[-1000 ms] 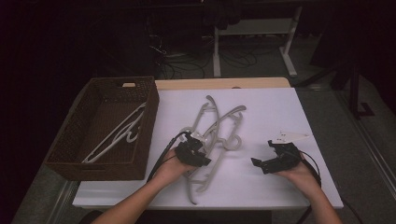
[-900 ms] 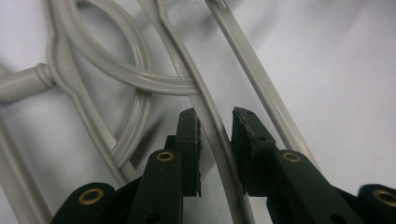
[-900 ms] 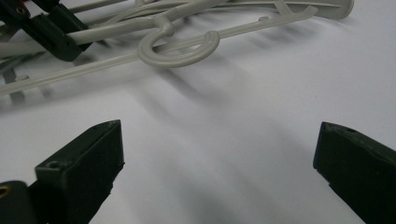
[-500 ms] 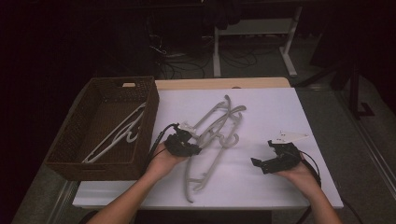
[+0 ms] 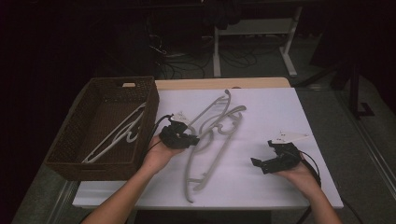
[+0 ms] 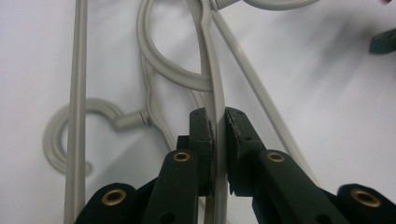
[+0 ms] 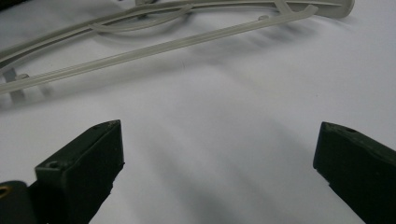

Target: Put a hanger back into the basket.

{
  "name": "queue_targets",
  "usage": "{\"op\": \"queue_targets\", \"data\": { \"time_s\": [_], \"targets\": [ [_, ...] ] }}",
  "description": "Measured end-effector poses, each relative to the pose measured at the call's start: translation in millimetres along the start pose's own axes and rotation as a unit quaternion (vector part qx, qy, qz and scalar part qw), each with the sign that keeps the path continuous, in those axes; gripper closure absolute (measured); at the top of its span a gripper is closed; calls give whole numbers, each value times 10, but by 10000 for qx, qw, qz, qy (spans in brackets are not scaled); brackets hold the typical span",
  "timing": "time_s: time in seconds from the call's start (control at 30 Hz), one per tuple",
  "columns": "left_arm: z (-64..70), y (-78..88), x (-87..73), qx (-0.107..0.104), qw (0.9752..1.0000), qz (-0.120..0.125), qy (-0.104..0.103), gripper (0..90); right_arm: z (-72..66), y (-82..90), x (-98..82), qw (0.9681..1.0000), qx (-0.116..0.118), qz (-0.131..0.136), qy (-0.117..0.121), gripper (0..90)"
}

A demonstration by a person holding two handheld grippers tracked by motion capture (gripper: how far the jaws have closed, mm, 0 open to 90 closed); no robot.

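Grey plastic hangers (image 5: 219,119) lie overlapping in the middle of the white table (image 5: 280,107). My left gripper (image 5: 194,139) is at their left side and is shut on the thin arm of one grey hanger (image 6: 211,70). In the left gripper view the left gripper (image 6: 216,125) has that arm pinched between its pads. The held hanger's long bar (image 5: 208,161) runs toward the table's front edge. My right gripper (image 5: 264,153) is at the front right, open and holding nothing. In the right gripper view the right gripper (image 7: 219,154) has its jaws wide apart over bare table, with hangers (image 7: 187,39) beyond.
A dark woven basket (image 5: 74,140) stands at the left end of the table with white hangers (image 5: 119,135) lying in it. Behind the table are a wooden strip (image 5: 219,83), desk legs and cables on the dark floor.
My left gripper has moved left toward the basket and slightly away from the person, dragging the held hanger with it. The right gripper has stayed in place, open.
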State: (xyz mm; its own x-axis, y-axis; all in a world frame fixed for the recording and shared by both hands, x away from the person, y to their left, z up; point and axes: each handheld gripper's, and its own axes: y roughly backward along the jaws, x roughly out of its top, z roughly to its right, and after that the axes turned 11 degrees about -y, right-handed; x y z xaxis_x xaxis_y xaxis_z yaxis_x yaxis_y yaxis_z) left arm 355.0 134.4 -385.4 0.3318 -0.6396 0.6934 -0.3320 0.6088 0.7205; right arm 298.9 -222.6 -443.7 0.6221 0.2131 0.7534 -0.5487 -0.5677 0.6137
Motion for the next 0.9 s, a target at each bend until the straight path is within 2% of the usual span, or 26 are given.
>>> {"op": "queue_targets", "data": {
  "time_s": [0.27, 0.47, 0.6, 0.67, 0.9],
  "targets": [
    [-60, 367, 259, 11, 9997, 224, -113, 823, 11, 3, 5, 10000, 3, 28, -16, 15],
    [-192, 686, 355, 142, 9994, 213, -229, 823, 9, 3, 5, 10000, 9, 32, -19, 15],
    [-298, 906, 332, 272, 9990, 226, -270, 823, 8, -9, 5, 10000, -10, 2, -26, 15],
    [-360, 1015, 294, 274, 9989, 253, -283, 823, 9, -13, 6, 10000, -10, -11, -35, 15],
    [-555, 1406, 72, 394, 9984, 327, -232, 823, 13, -32, 5, 10000, -23, -49, -24, 15]
  ]
}}
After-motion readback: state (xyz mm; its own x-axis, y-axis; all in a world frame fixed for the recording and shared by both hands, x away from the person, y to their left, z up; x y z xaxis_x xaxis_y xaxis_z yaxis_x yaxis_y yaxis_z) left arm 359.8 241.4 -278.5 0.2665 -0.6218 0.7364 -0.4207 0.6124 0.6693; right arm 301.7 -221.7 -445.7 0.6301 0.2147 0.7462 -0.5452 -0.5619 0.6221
